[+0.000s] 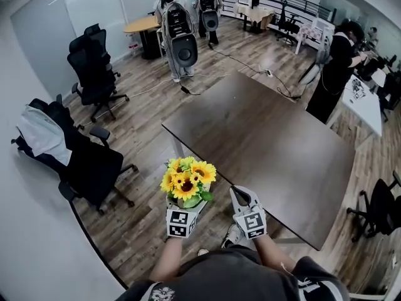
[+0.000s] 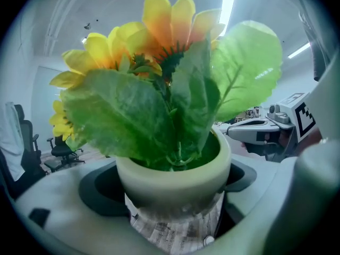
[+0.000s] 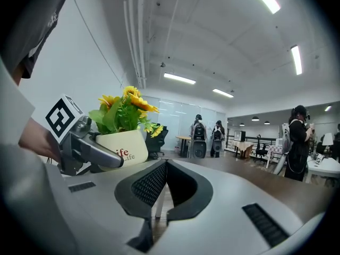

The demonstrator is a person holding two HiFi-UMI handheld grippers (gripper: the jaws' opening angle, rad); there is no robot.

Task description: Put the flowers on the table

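The room is big, with white walls and a floor (image 1: 144, 118) of brown wood planks. A big flat desk (image 1: 269, 149) stands in the middle. It is dark brown and smooth, with straight edges and sharp corners. Black office chairs (image 1: 94, 68) on wheels stand to the left of it. One chair (image 1: 69, 152) has a white cloth over its back.

The flowers (image 1: 188, 179) are yellow sunflowers with dark middles and wide green leaves. They sit in a round, smooth, cream pot (image 2: 175, 174) with some print on its side. The pot is not on the desk. It is held up over the floor, just beside the desk's near edge, closer to the left corner. The pot stands upright and the flowers point straight up.

The left gripper (image 1: 186, 204) is grey and smooth, and its jaws squeeze the pot from both sides. The right gripper (image 1: 243, 196) is just beside it, over the floor. Its jaws are pressed together at the tips with nothing between them.
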